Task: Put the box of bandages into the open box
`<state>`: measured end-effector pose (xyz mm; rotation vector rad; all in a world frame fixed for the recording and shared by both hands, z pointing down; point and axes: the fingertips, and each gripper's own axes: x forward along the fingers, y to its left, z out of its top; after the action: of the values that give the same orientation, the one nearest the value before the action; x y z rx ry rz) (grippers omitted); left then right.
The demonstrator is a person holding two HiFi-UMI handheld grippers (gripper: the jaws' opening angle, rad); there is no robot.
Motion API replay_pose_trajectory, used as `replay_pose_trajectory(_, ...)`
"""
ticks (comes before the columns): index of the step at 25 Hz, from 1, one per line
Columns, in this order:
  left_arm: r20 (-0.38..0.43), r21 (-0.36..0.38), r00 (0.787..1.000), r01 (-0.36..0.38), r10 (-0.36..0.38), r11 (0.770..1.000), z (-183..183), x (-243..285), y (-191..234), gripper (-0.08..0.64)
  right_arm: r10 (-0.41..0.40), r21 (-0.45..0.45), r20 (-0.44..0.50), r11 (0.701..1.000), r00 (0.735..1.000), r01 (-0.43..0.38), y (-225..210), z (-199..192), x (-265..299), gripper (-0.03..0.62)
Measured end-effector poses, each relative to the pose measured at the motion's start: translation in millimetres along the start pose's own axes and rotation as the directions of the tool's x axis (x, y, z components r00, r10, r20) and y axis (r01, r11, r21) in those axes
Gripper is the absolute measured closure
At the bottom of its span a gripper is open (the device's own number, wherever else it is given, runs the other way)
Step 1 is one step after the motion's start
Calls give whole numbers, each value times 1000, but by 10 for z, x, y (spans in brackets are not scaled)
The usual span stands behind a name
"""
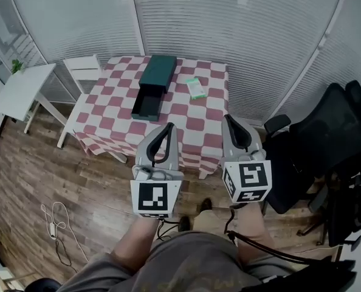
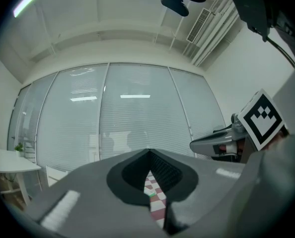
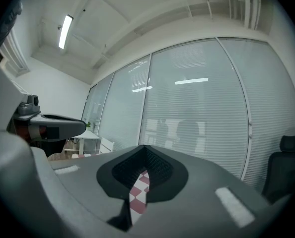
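The box of bandages (image 1: 196, 87), small and green and white, lies flat on the checkered table (image 1: 192, 123), right of centre. To its left is the dark green open box (image 1: 153, 87), its drawer-like tray pulled toward me. My left gripper (image 1: 167, 127) and right gripper (image 1: 228, 119) hover side by side over the table's near edge, well short of both boxes. Both are shut with nothing held. In the left gripper view the left gripper (image 2: 149, 153) has its jaws meeting at the tip, with a sliver of cloth below. The right gripper (image 3: 145, 148) looks the same in its own view.
A white side table (image 1: 21, 90) and a white chair (image 1: 83, 69) stand left of the checkered table. A black office chair (image 1: 329, 135) is close on the right. A white cable (image 1: 56, 224) lies on the wooden floor. Blinds cover the windows behind.
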<state>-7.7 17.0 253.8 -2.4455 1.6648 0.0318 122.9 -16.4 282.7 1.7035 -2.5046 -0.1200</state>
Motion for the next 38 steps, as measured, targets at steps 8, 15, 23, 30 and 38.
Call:
replay_pose_trajectory(8,-42,11,999,22,-22,1000,-304,708,7,560,-6,38,-28,999,1000,7,-435,-286,585,565)
replay_pose_trajectory(15,-69,26,998,-8,9,1000,-419,1404,151,560,31,68,-30,997,999,-29,-770,-375,1259,563)
replay_pose_trajectory(23,-50,53,996,-65,68,996,-351,1962,309,560,95,66,-16,993,995,-93,-1027,-333,1877,557)
replay_pose_trajectory(30,-46,41,993,-107,109,993,-374,2206,479,560,138,52,-28,989,990,-137,-1058,-367,2237,531)
replay_pose_trajectory(38,-65,30,995,-78,80,996,-605,2487,716,560,134,57,-73,990,988,-130,-1018,-593,2633,515)
